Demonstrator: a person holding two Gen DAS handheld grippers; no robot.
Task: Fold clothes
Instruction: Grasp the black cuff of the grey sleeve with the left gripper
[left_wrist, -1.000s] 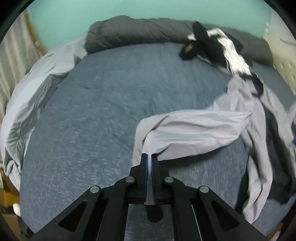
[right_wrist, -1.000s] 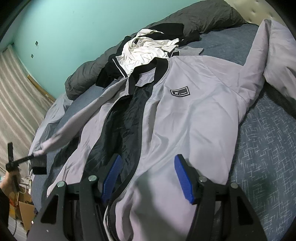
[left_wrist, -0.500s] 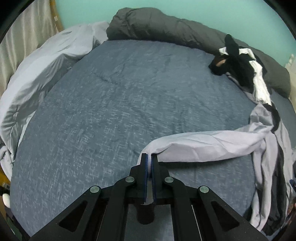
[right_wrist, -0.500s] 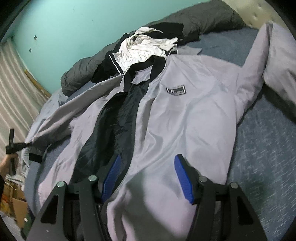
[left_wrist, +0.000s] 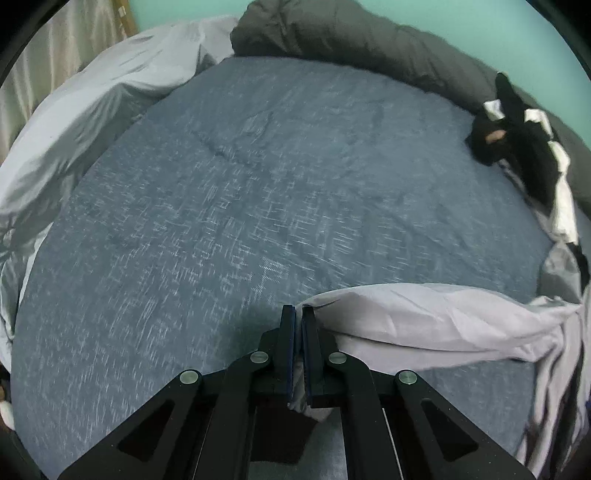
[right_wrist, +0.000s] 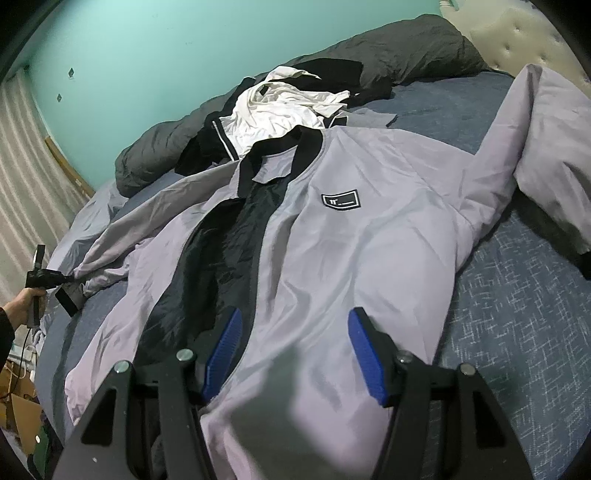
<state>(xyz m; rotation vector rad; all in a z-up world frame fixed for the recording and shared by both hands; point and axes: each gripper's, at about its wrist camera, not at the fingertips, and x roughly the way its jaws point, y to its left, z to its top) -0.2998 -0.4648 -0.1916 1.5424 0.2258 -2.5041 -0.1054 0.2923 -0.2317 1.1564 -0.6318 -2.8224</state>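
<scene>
Left wrist view: your left gripper (left_wrist: 298, 314) is clamped on the end of the jacket sleeve (left_wrist: 424, 317), a scrap of pale cloth showing between the closed pads. From the jaws the sleeve runs rightward across the blue bedspread (left_wrist: 258, 203) as a single taut-looking band, its long axis roughly level in this view, toward the bunched body of the garment at the right edge. A heap of black and white clothes (left_wrist: 524, 147) lies beyond the sleeve, against the rolled grey duvet (left_wrist: 369, 44). The step in hand is judged to be spreading: the sleeve is being drawn out sideways before any fold is made.

Right wrist view: your right gripper (right_wrist: 295, 354) stands with its blue pads apart, one on each side of the lower front panel of the grey jacket (right_wrist: 369, 240); whether the pads press the cloth cannot be told. The jacket lies face up and unzipped on the bedspread, black lining exposed, collar pointing away from the gripper toward the clothes heap, hem nearest the gripper, so its long axis runs from gripper to heap. The other sleeve bends back beside the jacket's right shoulder. At far left, your hand (right_wrist: 26, 302) holds the left gripper at the stretched sleeve's cuff.

Next move, as a judgement: lay the sleeve flat, then carry it over the jacket's chest, with the hem kept pinned.
</scene>
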